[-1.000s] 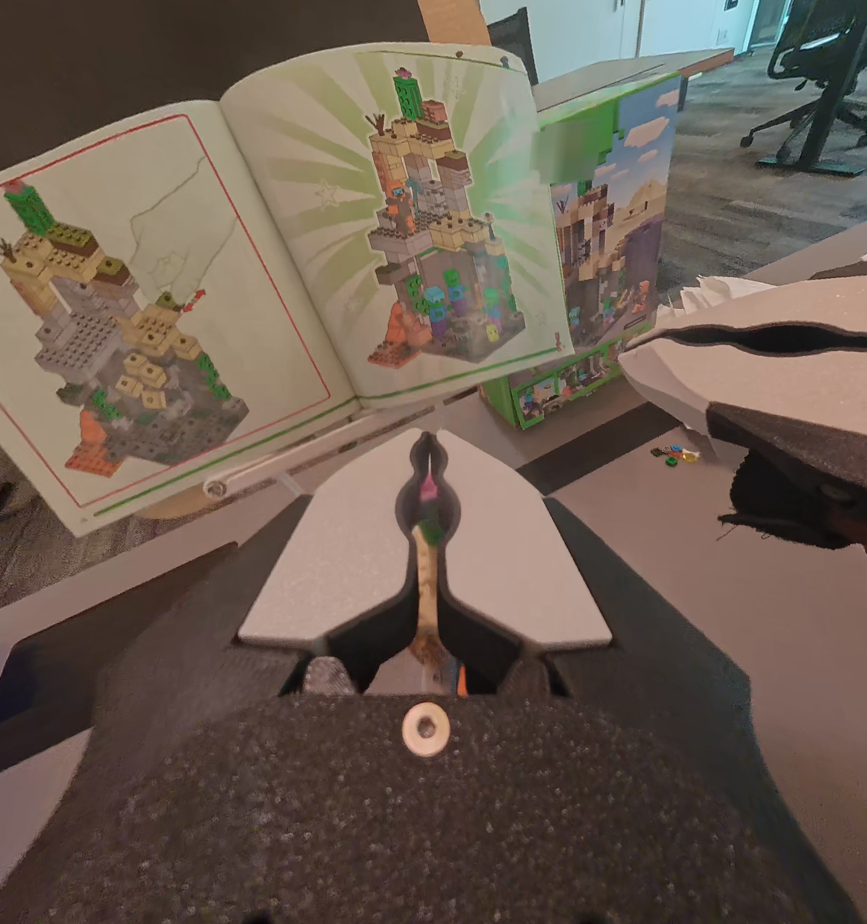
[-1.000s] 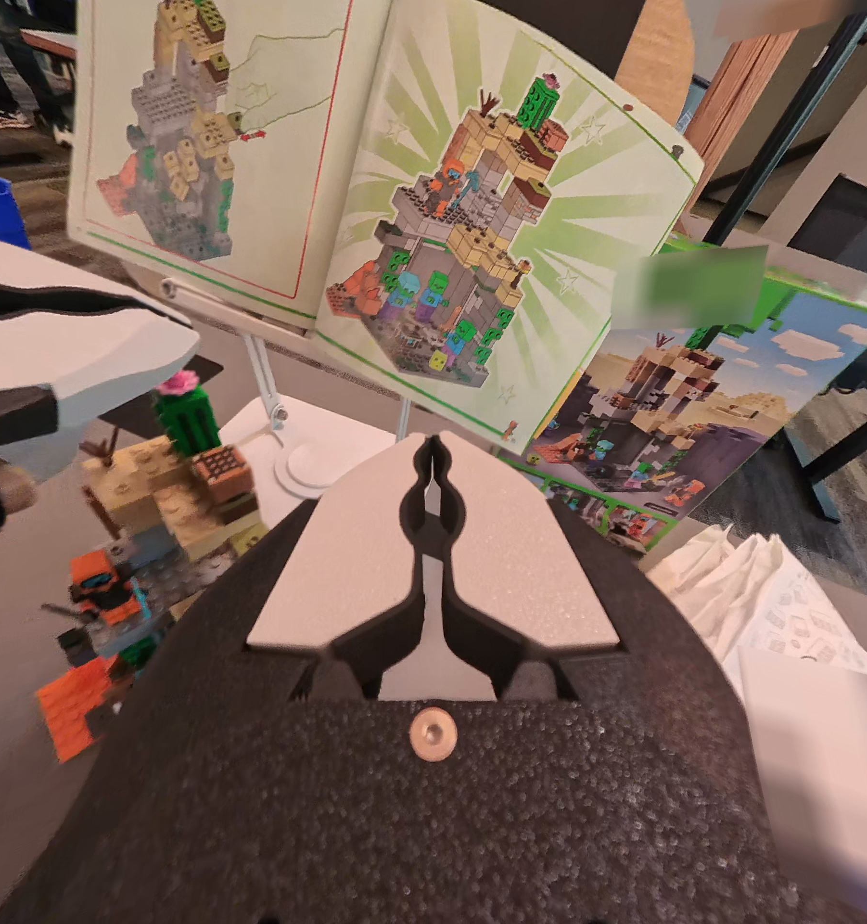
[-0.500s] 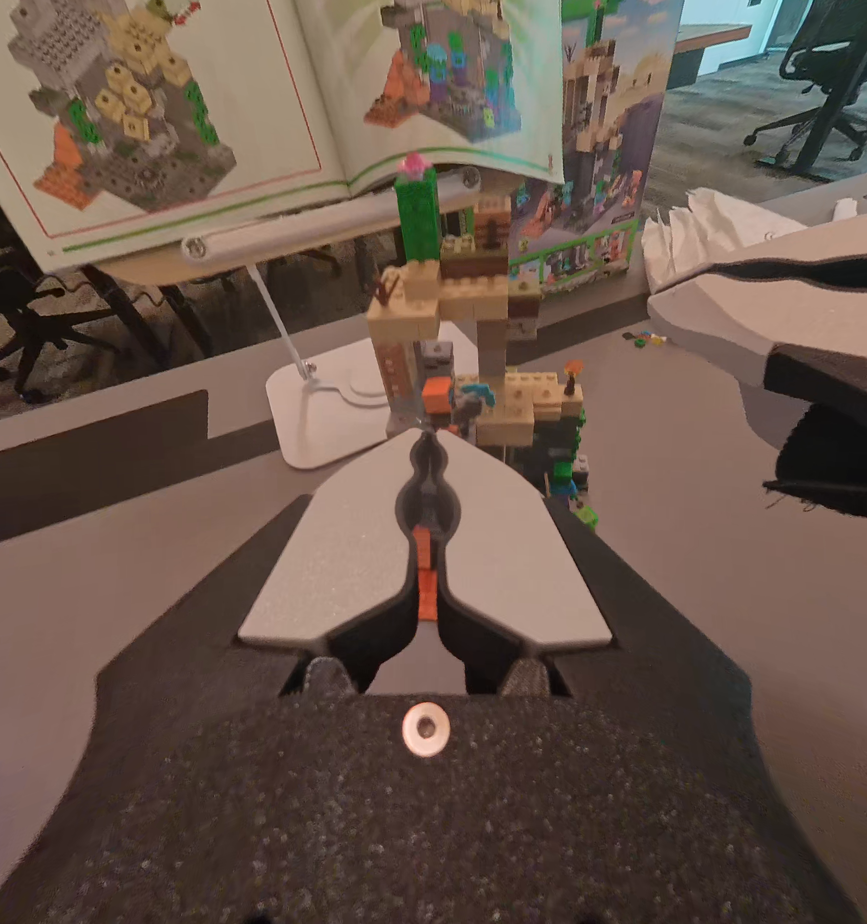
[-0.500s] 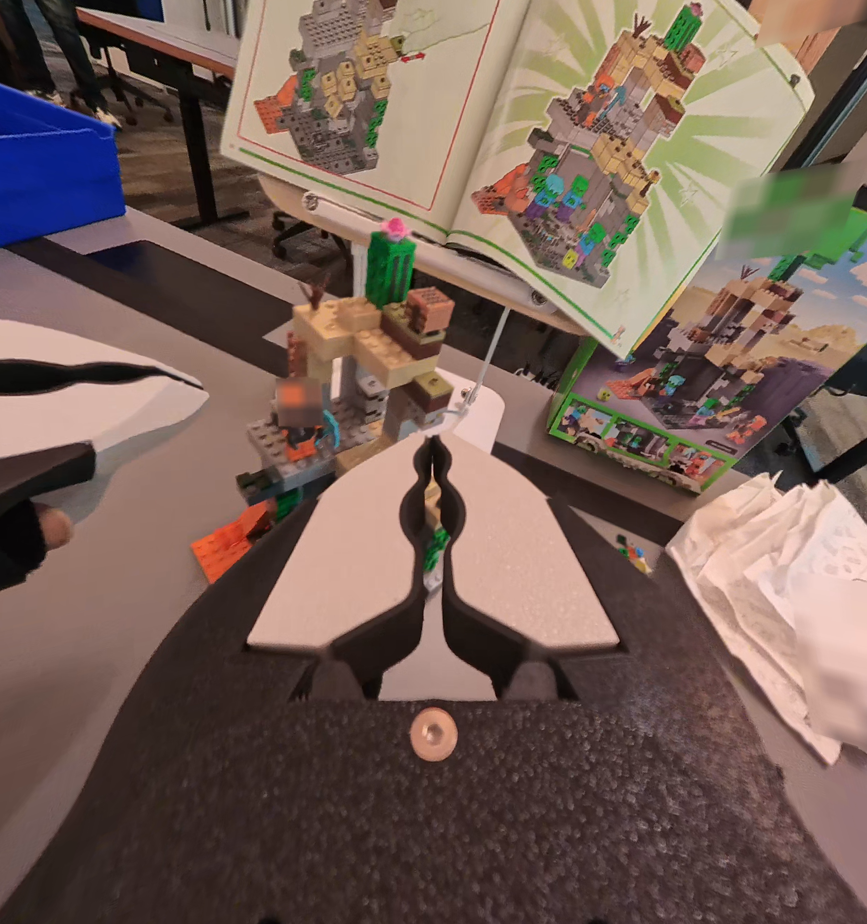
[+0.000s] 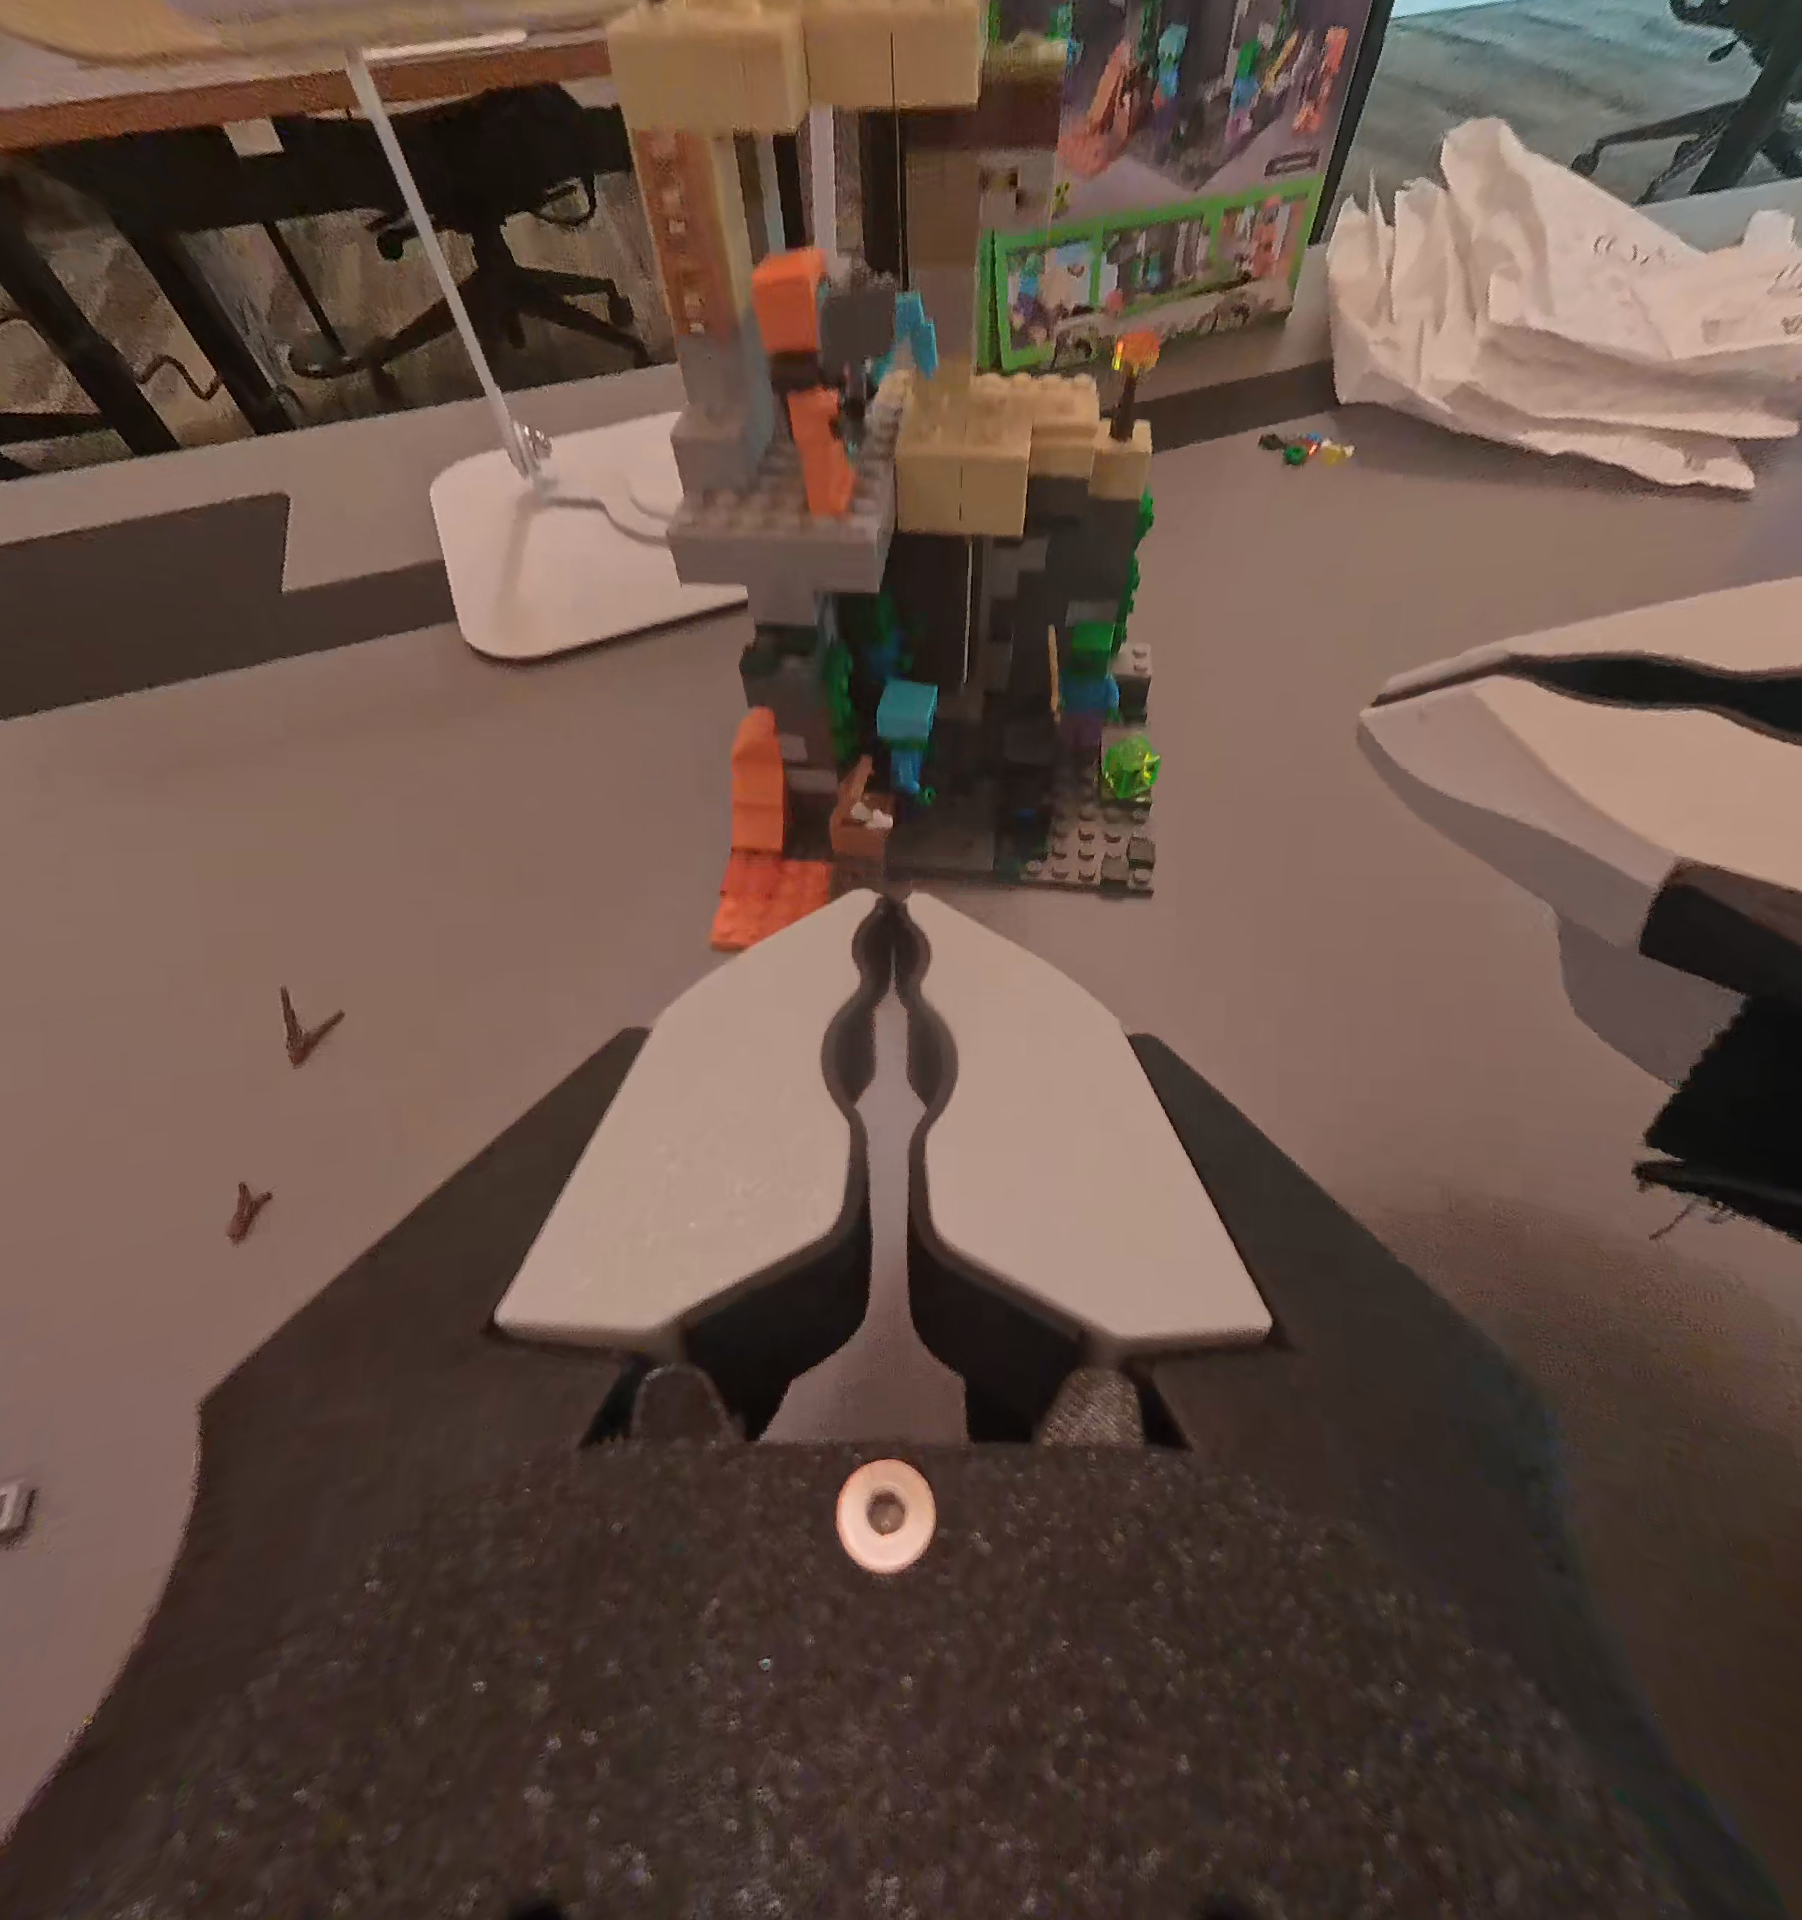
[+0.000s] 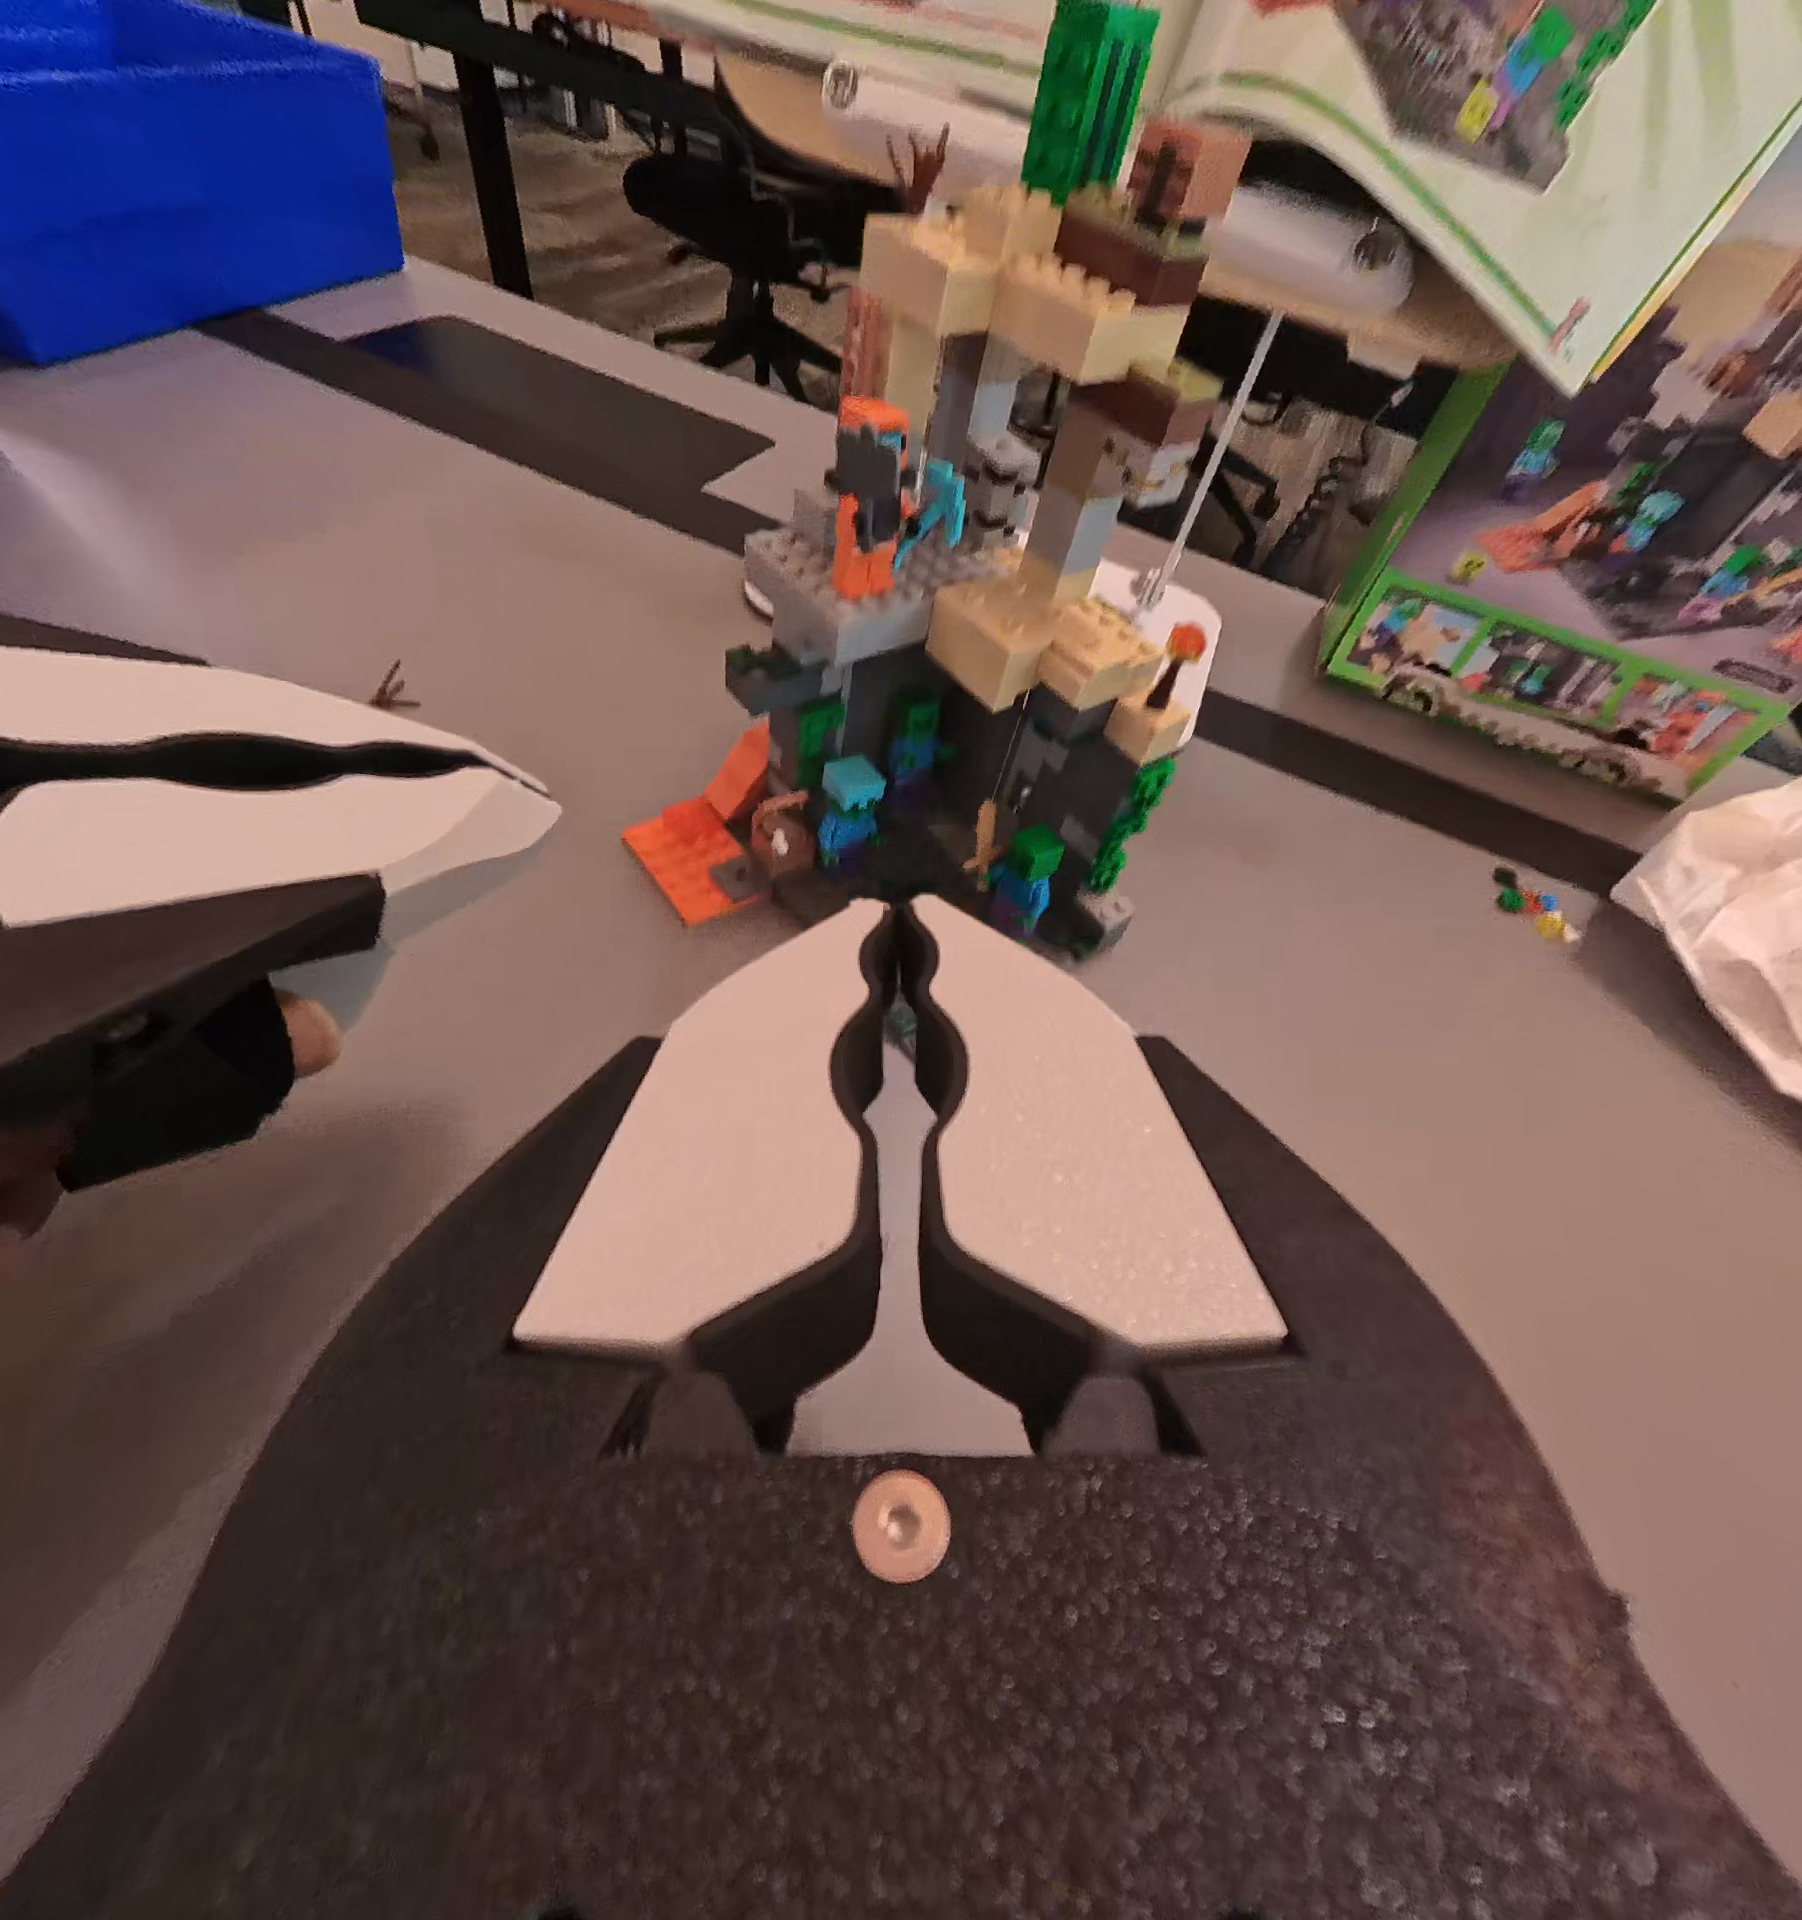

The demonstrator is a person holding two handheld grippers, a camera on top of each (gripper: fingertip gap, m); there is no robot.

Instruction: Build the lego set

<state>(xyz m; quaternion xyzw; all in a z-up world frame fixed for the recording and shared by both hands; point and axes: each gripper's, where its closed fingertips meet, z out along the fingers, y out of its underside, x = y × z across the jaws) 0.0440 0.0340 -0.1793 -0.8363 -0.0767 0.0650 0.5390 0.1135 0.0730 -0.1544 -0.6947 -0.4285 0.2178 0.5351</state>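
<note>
So the lego tower (image 5: 938, 582) is standing upright on the grey table (image 5: 409, 831), right in front of both claws, with its orange plate (image 5: 772, 894) flat on the table at the near-left corner. The left claw (image 5: 895, 914) is closed with nothing in it, tips just short of the tower's base. The right claw (image 6: 899, 914) is pinched together too, also empty as far as I can see. Behind the tower there's the set's box (image 6: 1603, 582) and the white base of the booklet stand (image 5: 554, 561). Crumpled white bags (image 5: 1562, 332) sit off to the right, and two little brown twig pieces (image 5: 305, 1023) lie on the left.
</note>
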